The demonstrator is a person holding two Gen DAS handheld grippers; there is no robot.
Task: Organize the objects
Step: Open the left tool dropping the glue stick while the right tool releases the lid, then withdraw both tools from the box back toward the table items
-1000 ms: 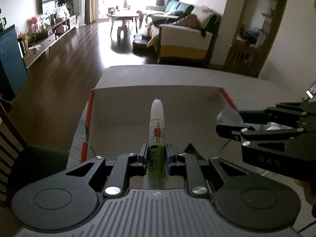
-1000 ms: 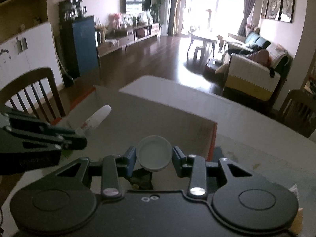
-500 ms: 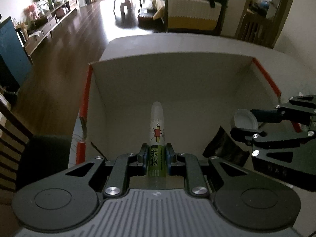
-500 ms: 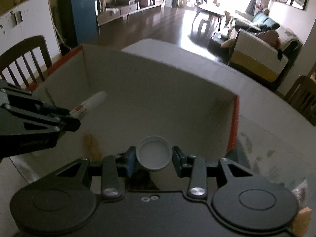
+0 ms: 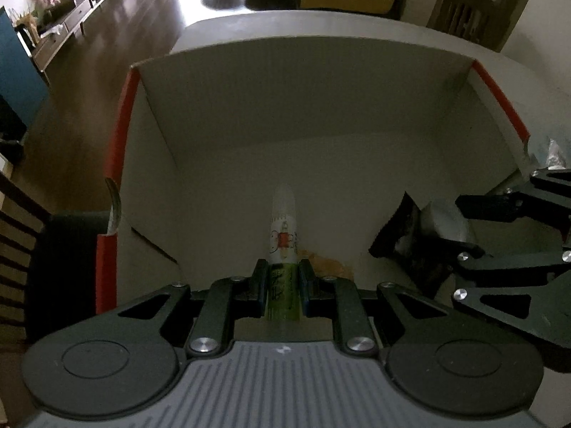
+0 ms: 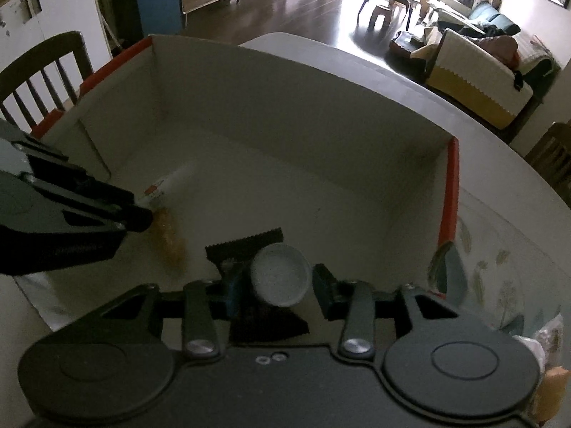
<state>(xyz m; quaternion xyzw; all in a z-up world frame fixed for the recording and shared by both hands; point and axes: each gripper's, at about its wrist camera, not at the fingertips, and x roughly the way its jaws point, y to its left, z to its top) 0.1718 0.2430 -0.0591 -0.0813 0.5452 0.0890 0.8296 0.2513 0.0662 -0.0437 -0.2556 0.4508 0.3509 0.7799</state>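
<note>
Both grippers sank into the box (image 5: 321, 100); left jaws grip tube (image 5: 283, 235), right apparently released cap (image 6: 280, 274).

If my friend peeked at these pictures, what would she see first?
Probably the big cardboard box with red edges, open on the table and filling both views. Next, the left gripper pinching a white and green tube with a little cartoon on it, pointing down into the box. On the right side, the right gripper has a round grey cap between its fingers, above a black packet.
</note>
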